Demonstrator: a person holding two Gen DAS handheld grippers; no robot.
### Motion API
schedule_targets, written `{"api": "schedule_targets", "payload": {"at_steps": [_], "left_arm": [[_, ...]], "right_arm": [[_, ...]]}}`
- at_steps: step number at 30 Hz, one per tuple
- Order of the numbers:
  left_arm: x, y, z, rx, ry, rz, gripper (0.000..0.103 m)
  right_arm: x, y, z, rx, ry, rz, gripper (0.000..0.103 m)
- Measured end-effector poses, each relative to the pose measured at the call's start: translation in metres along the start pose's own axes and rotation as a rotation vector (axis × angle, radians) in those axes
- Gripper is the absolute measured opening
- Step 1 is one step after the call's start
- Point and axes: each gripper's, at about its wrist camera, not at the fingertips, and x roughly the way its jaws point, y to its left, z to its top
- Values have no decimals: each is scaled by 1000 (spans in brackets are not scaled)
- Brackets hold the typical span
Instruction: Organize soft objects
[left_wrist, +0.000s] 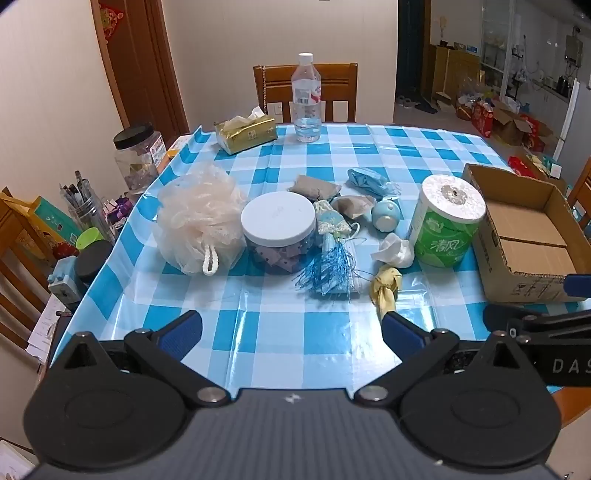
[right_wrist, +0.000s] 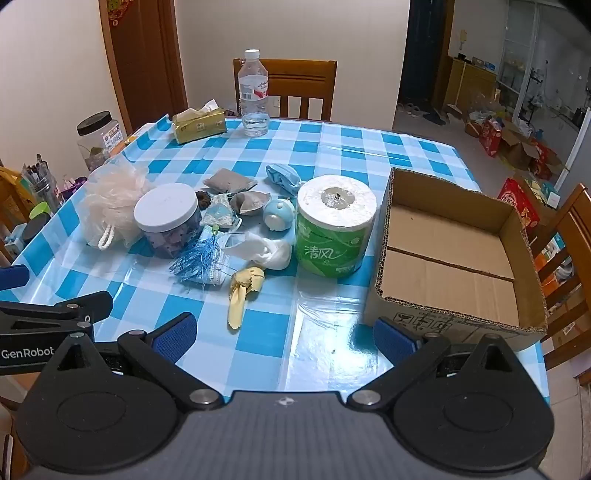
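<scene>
Soft things lie mid-table: a peach bath pouf (left_wrist: 197, 218) (right_wrist: 110, 205), a blue tassel sachet (left_wrist: 330, 254) (right_wrist: 201, 258), a yellow cloth (left_wrist: 386, 286) (right_wrist: 243, 288), a white crumpled tissue (left_wrist: 393, 251) (right_wrist: 269, 251), two grey pouches (left_wrist: 314, 188) (right_wrist: 227, 181), a blue face mask (left_wrist: 369, 181) (right_wrist: 284, 175), a small blue toy (left_wrist: 386, 216) (right_wrist: 279, 216) and a green-wrapped toilet roll (left_wrist: 445, 221) (right_wrist: 334, 227). An open cardboard box (left_wrist: 524, 236) (right_wrist: 454, 251) stands at the right, nothing in it. My left gripper (left_wrist: 291, 332) and right gripper (right_wrist: 284, 336) are open and empty above the near table edge.
A white-lidded jar (left_wrist: 279, 232) (right_wrist: 166, 219) stands among the soft things. A water bottle (left_wrist: 306, 99) (right_wrist: 253, 96) and gold tissue pack (left_wrist: 245, 133) (right_wrist: 199, 123) stand at the far edge. A chair (left_wrist: 306, 92) is behind; cluttered shelves are at the left.
</scene>
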Motion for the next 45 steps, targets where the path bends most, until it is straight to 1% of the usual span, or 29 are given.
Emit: {"api": "schedule_targets", "payload": {"at_steps": [3, 5, 16, 43, 45], "left_arm": [[1, 1, 0, -5, -3, -5, 102], [1, 0, 0, 3, -10, 5, 102], [-3, 1, 4, 0, -15, 1, 102], [-3, 3, 4, -3, -16, -2, 102], [-3, -1, 8, -5, -15, 5, 102]], "right_arm": [[0, 0, 0, -1, 4, 4, 103], [1, 0, 1, -2, 9, 5, 103], [0, 5, 6, -2, 0, 5, 103], [-3, -7, 7, -6, -11, 15, 103], [-3, -10, 7, -7, -13, 17, 103]]}}
